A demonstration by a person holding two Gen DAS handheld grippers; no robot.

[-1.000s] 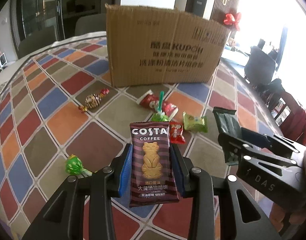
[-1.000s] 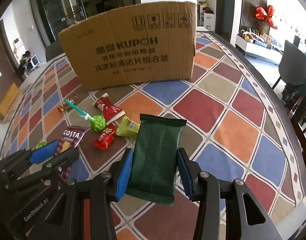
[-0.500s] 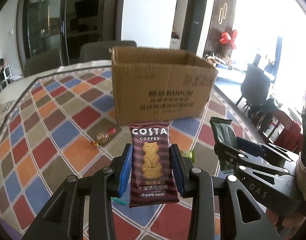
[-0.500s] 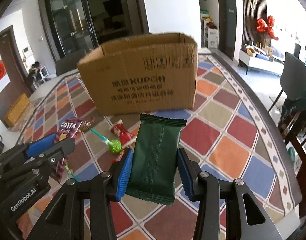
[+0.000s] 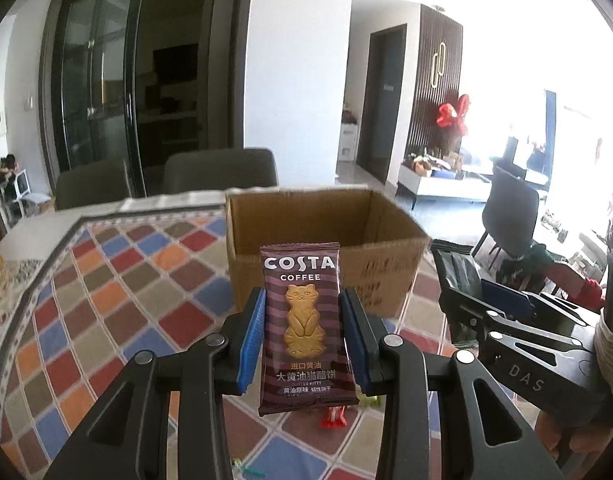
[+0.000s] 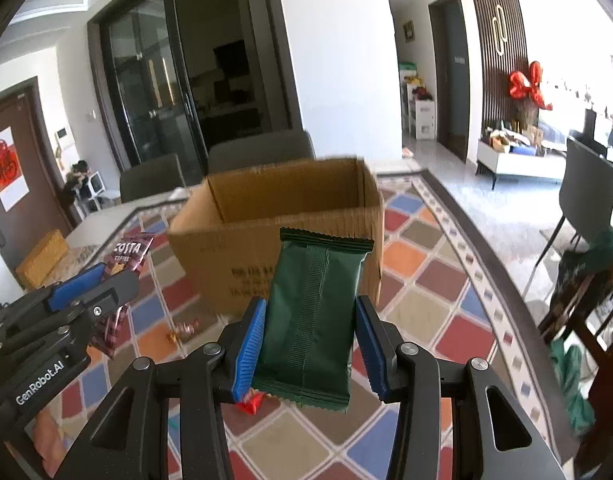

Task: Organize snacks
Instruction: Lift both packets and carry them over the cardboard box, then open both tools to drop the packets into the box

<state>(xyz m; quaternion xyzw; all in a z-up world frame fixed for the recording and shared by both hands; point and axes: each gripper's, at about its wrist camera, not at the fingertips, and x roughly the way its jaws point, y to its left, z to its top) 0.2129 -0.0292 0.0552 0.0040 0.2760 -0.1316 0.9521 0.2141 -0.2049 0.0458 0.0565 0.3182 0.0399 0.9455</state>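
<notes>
The left gripper (image 5: 302, 340) has its jaws clamped on an upright Costa Coffee cat biscuit packet (image 5: 302, 332); the right gripper (image 6: 310, 344) grasps a dark green snack packet (image 6: 312, 316). Both are held above the worktop (image 5: 118, 292), near the open cardboard box (image 6: 282, 216), whose interior floor is hidden.

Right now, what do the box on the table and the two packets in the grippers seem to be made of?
Cardboard box: brown corrugated cardboard, matte; the fluting shows along its cut rim.
Costa packet: probably plastic film, slightly glossy, printed, with crimped ends.
Green packet: likely matte plastic or foil film, with a ribbed back seam and serrated ends.
</notes>
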